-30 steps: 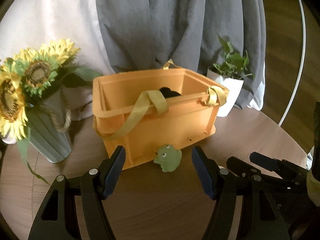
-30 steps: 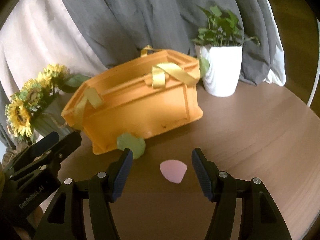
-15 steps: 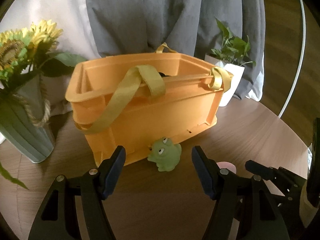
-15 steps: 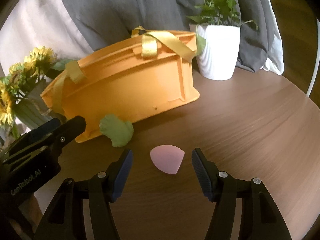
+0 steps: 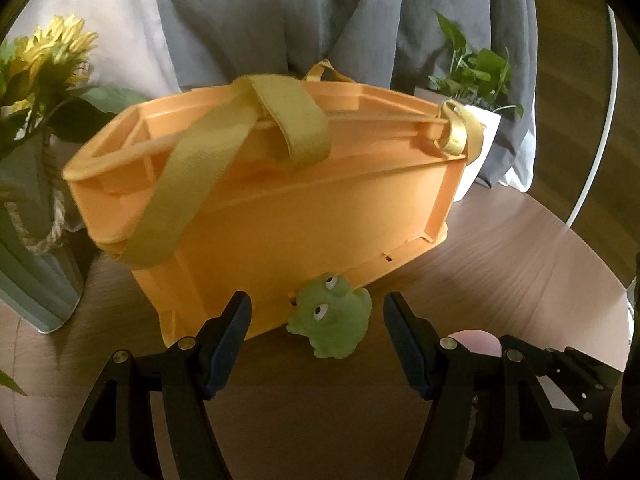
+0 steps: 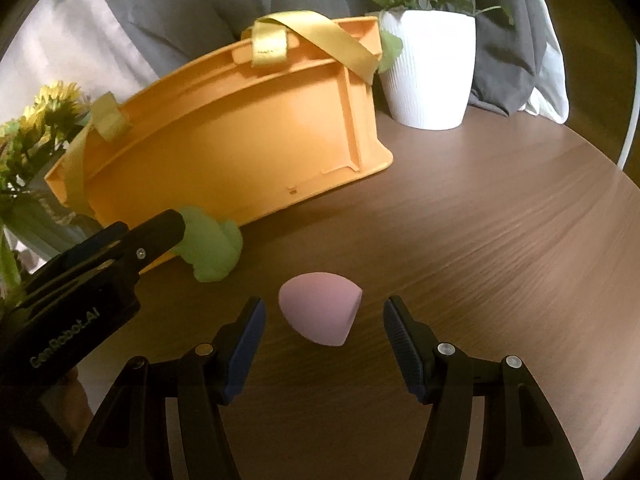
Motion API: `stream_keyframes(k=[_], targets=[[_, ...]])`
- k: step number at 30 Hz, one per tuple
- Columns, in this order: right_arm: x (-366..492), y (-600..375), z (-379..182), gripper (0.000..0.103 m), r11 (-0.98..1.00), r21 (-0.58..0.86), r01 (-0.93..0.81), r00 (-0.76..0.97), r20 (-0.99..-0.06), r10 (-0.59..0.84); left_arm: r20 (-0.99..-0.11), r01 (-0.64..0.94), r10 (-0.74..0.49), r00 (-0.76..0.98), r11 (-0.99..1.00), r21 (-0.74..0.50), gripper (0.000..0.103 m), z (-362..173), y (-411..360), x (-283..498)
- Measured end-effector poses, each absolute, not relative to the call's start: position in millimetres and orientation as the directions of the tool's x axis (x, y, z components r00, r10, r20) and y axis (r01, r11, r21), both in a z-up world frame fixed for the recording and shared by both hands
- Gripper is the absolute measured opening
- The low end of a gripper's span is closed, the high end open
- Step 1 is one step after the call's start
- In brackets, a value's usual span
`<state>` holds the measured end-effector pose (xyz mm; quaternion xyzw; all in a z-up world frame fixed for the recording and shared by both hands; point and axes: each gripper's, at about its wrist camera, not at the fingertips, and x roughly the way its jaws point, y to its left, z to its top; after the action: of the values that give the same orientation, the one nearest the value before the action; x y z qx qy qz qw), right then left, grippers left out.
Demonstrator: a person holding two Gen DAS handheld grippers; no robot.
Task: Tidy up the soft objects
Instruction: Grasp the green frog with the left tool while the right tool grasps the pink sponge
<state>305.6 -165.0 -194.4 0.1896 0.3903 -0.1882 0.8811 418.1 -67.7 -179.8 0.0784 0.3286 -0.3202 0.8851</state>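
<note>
A soft green frog toy (image 5: 330, 318) lies on the round wooden table against the front wall of an orange crate (image 5: 288, 216) with yellow straps. My left gripper (image 5: 316, 340) is open, and the frog sits just ahead of its blue pads without touching them. A pink egg-shaped sponge (image 6: 320, 308) lies on the table between the fingers of my right gripper (image 6: 324, 336), which is open and clear of it. In the right wrist view the frog (image 6: 212, 246) shows beside the crate (image 6: 240, 136), partly behind the left gripper's finger. The sponge's edge (image 5: 474, 338) peeks past the left gripper's right finger.
A white pot with a green plant (image 6: 428, 68) stands right of the crate. A grey-green vase of sunflowers (image 5: 36, 184) stands to its left. Grey and white curtains hang behind. The table's curved edge (image 6: 624, 208) runs at the right.
Both grippers have come down and closer to the table. The frog and the crate loom larger in the left view, the sponge larger in the right view. Both openings look unchanged.
</note>
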Motion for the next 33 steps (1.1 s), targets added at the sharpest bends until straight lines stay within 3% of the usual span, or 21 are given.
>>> stream_keyframes(k=[10,18,22,33], targets=[[314.1,-168.6,-202.7,0.063,0.852,0.188,0.488,0.613,-0.769,-0.182,-0.655,0.633,-0.524,0.544,0.769,-0.090,0.065,-196.2,-82.1,429.6],[315.5,-167.3,-202.1,0.057,0.860,0.177,0.479,0.614,-0.768,-0.183,-0.672,0.640,-0.523,0.525,0.763,-0.095,0.041,-202.1,-87.7,430.9],[316.4,-165.6,-201.4,0.047,0.868,0.186,0.461,0.623,-0.765,-0.167,-0.671,0.638,-0.524,0.525,0.764,-0.097,0.040,-200.6,-88.7,429.7],[310.2,-169.3,-196.4,0.045,0.867,0.191,0.461,0.632,-0.756,-0.169,-0.656,0.646,-0.527,0.541,0.760,-0.078,0.035,-187.5,-84.8,415.7]])
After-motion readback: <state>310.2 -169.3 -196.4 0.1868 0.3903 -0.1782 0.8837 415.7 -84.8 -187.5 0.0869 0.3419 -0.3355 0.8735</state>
